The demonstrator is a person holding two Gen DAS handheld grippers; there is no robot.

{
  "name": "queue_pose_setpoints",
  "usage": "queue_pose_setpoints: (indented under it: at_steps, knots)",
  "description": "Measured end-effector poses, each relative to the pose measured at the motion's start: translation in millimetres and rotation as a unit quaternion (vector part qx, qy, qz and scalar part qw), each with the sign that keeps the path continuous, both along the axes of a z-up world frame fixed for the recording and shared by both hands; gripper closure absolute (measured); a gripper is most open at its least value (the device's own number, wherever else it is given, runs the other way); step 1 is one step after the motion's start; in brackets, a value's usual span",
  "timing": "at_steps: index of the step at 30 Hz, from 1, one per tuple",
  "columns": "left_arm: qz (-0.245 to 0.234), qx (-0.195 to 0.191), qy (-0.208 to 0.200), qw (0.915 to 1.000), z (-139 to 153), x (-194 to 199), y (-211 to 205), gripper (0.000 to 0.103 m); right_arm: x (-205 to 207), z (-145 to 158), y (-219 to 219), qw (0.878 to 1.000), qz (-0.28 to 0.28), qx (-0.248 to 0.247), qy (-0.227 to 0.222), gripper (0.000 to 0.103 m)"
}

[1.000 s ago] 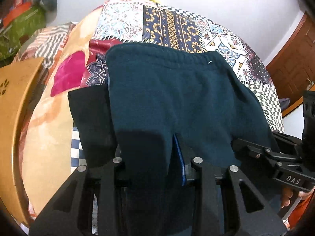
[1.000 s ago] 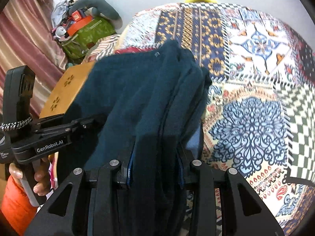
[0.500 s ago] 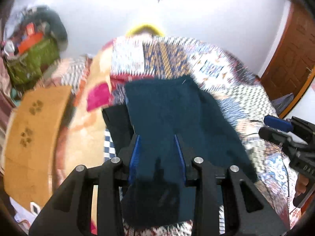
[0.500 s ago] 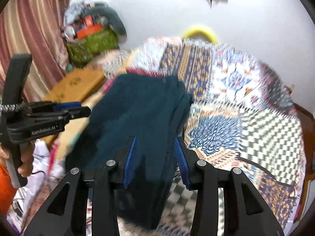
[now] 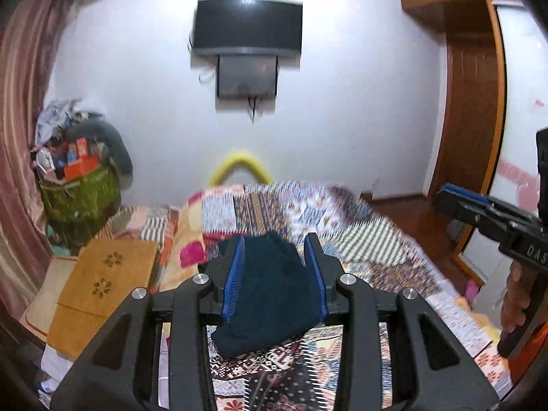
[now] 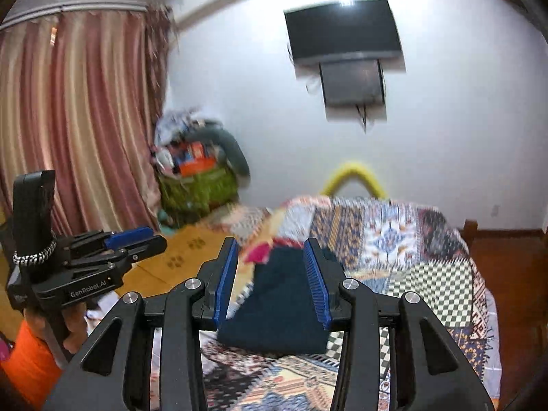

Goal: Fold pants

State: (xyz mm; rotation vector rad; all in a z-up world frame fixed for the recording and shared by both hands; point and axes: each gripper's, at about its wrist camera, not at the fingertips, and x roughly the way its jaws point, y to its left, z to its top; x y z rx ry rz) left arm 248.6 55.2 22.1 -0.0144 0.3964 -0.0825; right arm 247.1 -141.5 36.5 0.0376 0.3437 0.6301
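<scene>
A patchwork bedspread (image 5: 342,226) covers the bed, patterned in checks, florals and geometric blocks. On the far white wall a dark television (image 5: 247,26) is mounted, with a grey bracket box (image 5: 247,78) directly beneath it (a cable hangs below). A yellow curved object (image 5: 239,167) shows past the far end of the bed. At far left, a green basket (image 5: 80,198) is heaped with mixed items. Striped pink curtains (image 6: 78,116) hang left. A wooden door (image 5: 472,116) stands right.
</scene>
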Motion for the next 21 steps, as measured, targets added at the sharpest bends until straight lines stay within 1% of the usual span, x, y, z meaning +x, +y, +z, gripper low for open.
queue_pose_setpoints:
  at_steps: [3, 5, 6, 7, 9, 10, 11, 12, 13, 14, 15, 16, 18, 19, 20, 21]
  knots:
    - [0.018, 0.009, -0.039, 0.9991, 14.6, -42.8, -8.3, 0.066, -39.6, 9.5, -0.2, 0.999, -0.008, 0.001, -0.037, 0.065]
    - [0.026, 0.012, -0.058, 0.9979, 18.8, -66.1, -12.7, 0.059, -64.1, 10.3, 1.5, 0.998, -0.016, -0.001, -0.058, 0.065]
    - [0.03, 0.013, -0.068, 0.9972, 19.8, -78.2, -14.7, 0.053, -73.3, 10.4, 2.6, 0.998, -0.019, -0.001, -0.065, 0.065]
    - [0.032, 0.015, -0.075, 0.9965, 19.8, -87.0, -17.2, 0.048, -77.0, 8.4, 2.8, 0.998, -0.021, 0.0, -0.067, 0.065]
    - [0.04, 0.019, -0.09, 0.995, 18.8, -108.9, -21.7, 0.043, -89.8, 6.5, 4.9, 0.997, -0.024, 0.0, -0.072, 0.065]
    - [0.043, 0.018, -0.093, 0.9946, 18.3, -116.9, -22.5, 0.037, -95.9, 5.7, 5.7, 0.997, -0.026, 0.003, -0.076, 0.065]
    - [0.046, 0.017, -0.096, 0.9942, 17.8, -122.4, -22.8, 0.034, -99.7, 5.0, 4.6, 0.996, -0.03, 0.005, -0.079, 0.063]
    - [0.049, 0.016, -0.101, 0.9935, 17.5, -130.4, -23.4, 0.03, -101.4, 3.9, 3.9, 0.996, -0.035, 0.006, -0.081, 0.056]
    - [0.052, 0.018, -0.106, 0.9929, 17.4, -135.0, -24.4, 0.027, -105.6, 3.6, 3.5, 0.996, -0.039, 0.009, -0.084, 0.051]
    - [0.06, 0.021, -0.111, 0.9918, 17.2, -142.5, -25.4, 0.024, -107.3, 3.3, 1.8, 0.995, -0.041, 0.01, -0.085, 0.04]
    - [0.062, 0.022, -0.114, 0.9913, 16.6, -145.2, -26.1, 0.016, -109.7, 3.3, 0.3, 0.995, -0.045, 0.012, -0.088, 0.033]
    - [0.063, 0.021, -0.116, 0.991, 16.5, -149.1, -25.7, 0.009, -111.1, 3.6, -1.2, 0.995, -0.048, 0.013, -0.089, 0.029]
    - [0.064, 0.017, -0.118, 0.9908, 15.7, -152.9, -24.6, 0.006, -114.2, 5.0, -4.3, 0.994, -0.055, 0.014, -0.089, 0.018]
    - [0.066, 0.014, -0.118, 0.9908, 15.3, -154.4, -24.0, 0.005, -115.1, 5.5, -5.6, 0.994, -0.057, 0.014, -0.09, 0.016]
    - [0.067, 0.013, -0.118, 0.9907, 15.3, -154.8, -23.3, 0.004, -115.4, 5.4, -6.1, 0.994, -0.058, 0.014, -0.09, 0.011]
    - [0.067, 0.01, -0.118, 0.9906, 14.8, -155.5, -22.8, 0.002, -115.4, 5.5, -6.9, 0.994, -0.062, 0.013, -0.09, 0.004]
